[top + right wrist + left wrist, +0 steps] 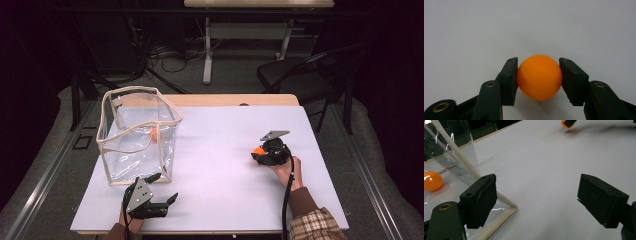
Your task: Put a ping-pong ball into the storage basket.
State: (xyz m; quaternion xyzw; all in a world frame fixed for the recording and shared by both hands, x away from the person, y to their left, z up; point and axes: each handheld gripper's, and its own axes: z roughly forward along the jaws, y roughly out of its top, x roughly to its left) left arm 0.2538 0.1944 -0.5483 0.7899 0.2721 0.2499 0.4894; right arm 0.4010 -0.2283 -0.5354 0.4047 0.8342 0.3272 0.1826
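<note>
1. While the right gripper (pixel 539 77) pinches the orange ball (pixel 539 77) at the right of the white table (pixel 225 165), its jaws press on the ball's widest part, one pad on each side.
2. By its look the ball is light, hard and smooth; I judge it could squirt out if gripped off-centre.
3. Near left, the left gripper (pixel 537 202) hovers with jaws spread wide and nothing between them.
4. Just beyond it stands a clear bag (pixel 137 137) with a cream rim, and a second orange ball (pixel 431 180) lies inside.
5. Between the held ball and the bag lies bare table; the bag's tall rim is the one hurdle.
</note>
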